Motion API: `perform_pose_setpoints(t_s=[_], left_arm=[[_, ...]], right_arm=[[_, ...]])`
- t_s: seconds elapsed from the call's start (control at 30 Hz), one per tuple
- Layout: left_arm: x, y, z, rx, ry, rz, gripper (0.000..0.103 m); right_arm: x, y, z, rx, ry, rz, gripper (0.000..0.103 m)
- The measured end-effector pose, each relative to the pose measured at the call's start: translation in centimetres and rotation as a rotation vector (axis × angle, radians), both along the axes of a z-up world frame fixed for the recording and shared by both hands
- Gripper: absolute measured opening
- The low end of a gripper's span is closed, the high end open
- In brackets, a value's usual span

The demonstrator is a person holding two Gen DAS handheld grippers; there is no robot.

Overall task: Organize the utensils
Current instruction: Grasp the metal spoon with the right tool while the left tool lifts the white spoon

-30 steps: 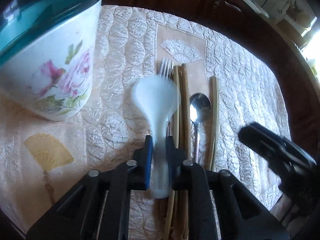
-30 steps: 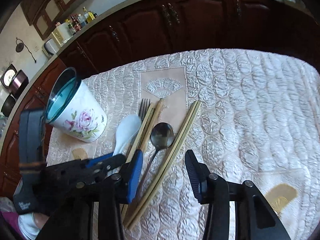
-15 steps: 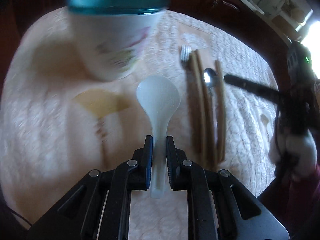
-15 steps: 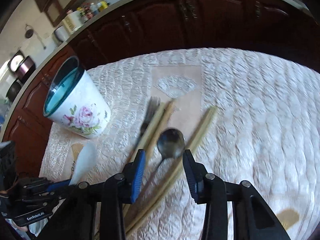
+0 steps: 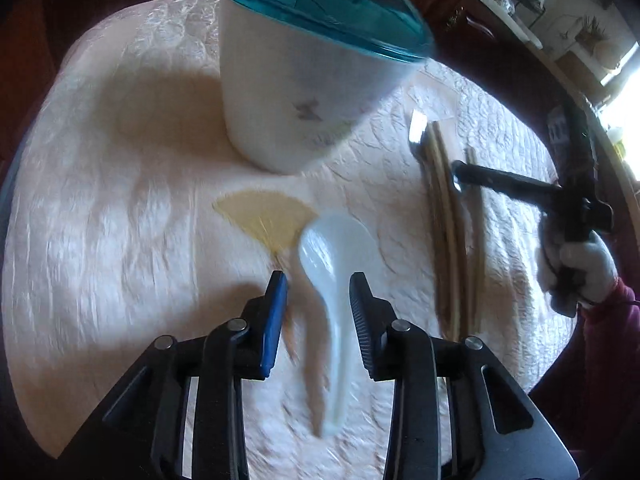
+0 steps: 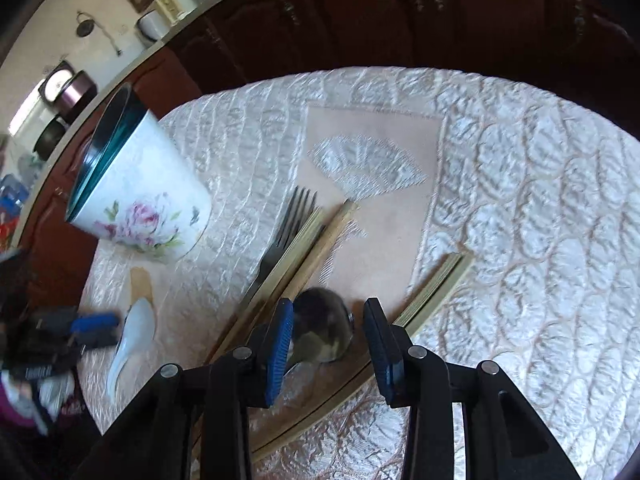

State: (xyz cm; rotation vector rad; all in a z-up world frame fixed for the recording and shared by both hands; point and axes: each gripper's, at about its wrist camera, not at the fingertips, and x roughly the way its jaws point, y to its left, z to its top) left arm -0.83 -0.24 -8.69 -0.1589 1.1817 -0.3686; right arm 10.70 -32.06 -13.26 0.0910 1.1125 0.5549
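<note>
Now | right gripper (image 6: 326, 334) apart, straddling metal spoon (image 6: 322, 324) bowl, handle running back beneath | left gripper (image 5: 318, 304) opening, white spoon (image 5: 336, 272) loose between.

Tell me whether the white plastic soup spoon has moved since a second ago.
Yes. The white plastic soup spoon was beside the metal fork; it now lies left of it, below the floral cup.

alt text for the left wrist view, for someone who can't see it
The left tool is opening over a white plastic spoon that lies on a quilted cream tablecloth, its handle between the spread fingers. Behind stands a white floral cup with a teal rim; to the right lie chopsticks and a fork, with the right tool reaching over them.
</note>
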Motion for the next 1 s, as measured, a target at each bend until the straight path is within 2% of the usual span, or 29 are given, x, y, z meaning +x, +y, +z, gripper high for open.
perform_pose_setpoints(t_s=[0.13, 0.33, 0.47, 0.5, 0.53, 0.57, 0.63, 0.87, 1.0], left_arm=[[2.0, -0.5, -1.0, 0.026, 0.013, -0.1, 0.032], [3.6, -1.4, -0.8, 0.011, 0.019, -0.214, 0.032], [3.0, -2.3, -0.7, 0.014, 0.026, -0.278, 0.032], [2.9, -2.5, -0.7, 0.023, 0.025, -0.288, 0.03], [3.0, -2.9, -0.8, 0.033, 0.023, -0.296, 0.021], [3.0, -3.1, -0.9, 0.055, 0.013, -0.3, 0.016], [3.0, -3.2, -0.8, 0.066, 0.003, -0.3, 0.012], [2.1, -1.5, 0.6, 0.007, 0.021, -0.219, 0.004], [1.0, 0.3, 2.4, -0.043, 0.013, -0.147, 0.002]], right_arm=[[-0.2, 0.3, -0.3, 0.035, 0.019, 0.045, 0.036], [1.0, 0.1, -0.6, 0.076, 0.039, 0.057, 0.036], [0.9, -0.3, -0.5, 0.077, 0.053, 0.028, 0.01], [0.5, -0.5, -0.4, 0.093, 0.061, 0.015, 0.007], [0.0, -0.8, -0.3, 0.1, 0.056, 0.003, 0.006], [-0.4, -0.9, -0.1, 0.096, 0.046, -0.006, 0.004], [-1.2, -0.9, 0.4, 0.082, 0.022, -0.019, 0.003], [-4.6, -1.2, 2.6, 0.073, -0.032, -0.021, 0.003], [-6.3, -1.7, 4.6, 0.103, -0.073, -0.053, 0.003]])
